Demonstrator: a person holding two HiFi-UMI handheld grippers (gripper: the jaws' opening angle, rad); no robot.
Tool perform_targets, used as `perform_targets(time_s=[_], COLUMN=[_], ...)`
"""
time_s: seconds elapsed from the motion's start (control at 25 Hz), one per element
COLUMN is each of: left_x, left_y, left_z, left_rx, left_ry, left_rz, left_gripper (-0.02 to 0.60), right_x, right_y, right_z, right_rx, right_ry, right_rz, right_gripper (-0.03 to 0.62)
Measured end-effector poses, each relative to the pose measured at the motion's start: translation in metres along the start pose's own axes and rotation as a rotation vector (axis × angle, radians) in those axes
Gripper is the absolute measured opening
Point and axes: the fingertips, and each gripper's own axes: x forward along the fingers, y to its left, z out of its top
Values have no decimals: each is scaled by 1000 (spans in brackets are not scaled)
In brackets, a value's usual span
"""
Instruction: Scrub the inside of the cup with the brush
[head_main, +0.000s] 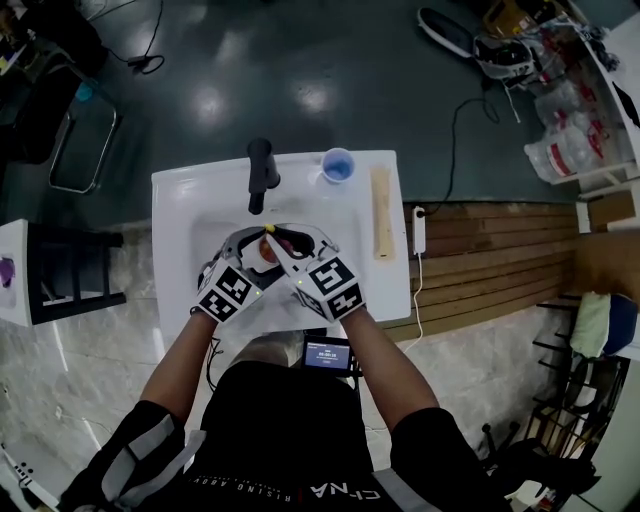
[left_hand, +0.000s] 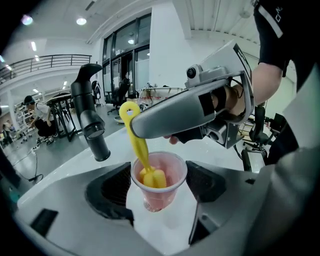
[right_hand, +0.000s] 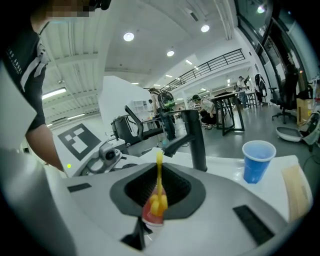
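A translucent pink cup (left_hand: 159, 192) stands upright between the pads of my left gripper (left_hand: 159, 185), which is shut on its sides over the white sink basin (head_main: 215, 235). A yellow brush (left_hand: 142, 155) leans into the cup, its soft yellow head (left_hand: 152, 177) low inside. My right gripper (right_hand: 159, 200) is shut on the brush handle (right_hand: 159, 172), and from the left gripper view its grey body (left_hand: 195, 112) reaches in from the right above the cup. In the head view both grippers (head_main: 240, 255) (head_main: 292, 250) meet over the cup (head_main: 268, 250).
A black faucet (head_main: 262, 172) rises at the sink's back edge, close behind the cup. A blue cup (head_main: 338, 165) stands on the sink's back right corner, with a long wooden piece (head_main: 381, 212) along the right rim. A white charger (head_main: 420, 228) lies beside the sink.
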Motion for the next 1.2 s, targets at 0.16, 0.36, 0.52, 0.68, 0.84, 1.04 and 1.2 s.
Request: perform_targets(time_s=[0.16,0.36,0.52,0.68,0.84,1.04,1.2], left_x=[-2,-8,-10,-16,-22,-27,-26], left_y=[-1,-2,1,2,3,6,2], left_z=[-2,-8,-13,-15,-13,-13,-4], left_rx=[-6,-18,-25,-32,-41,-57,-44], left_ry=[5,15,24,25,16,13,6], left_rz=[9,20,32,42,52,69,66], left_gripper=[341,341,341,341,341,341,341], right_x=[-13,-34,-48,-64,-80,-89,-98], right_y=[3,9,6,-3,-15,-28,-31], right_z=[8,30,49,63,62,33,14], right_rx=[7,8,6,10,17,39,45], right_ry=[-22,-83,-145,-198,-206,-144,-114], right_rz=[-2,-16,-52,-99,-150,-205,-225], right_gripper=[40,40,40,40,40,40,40])
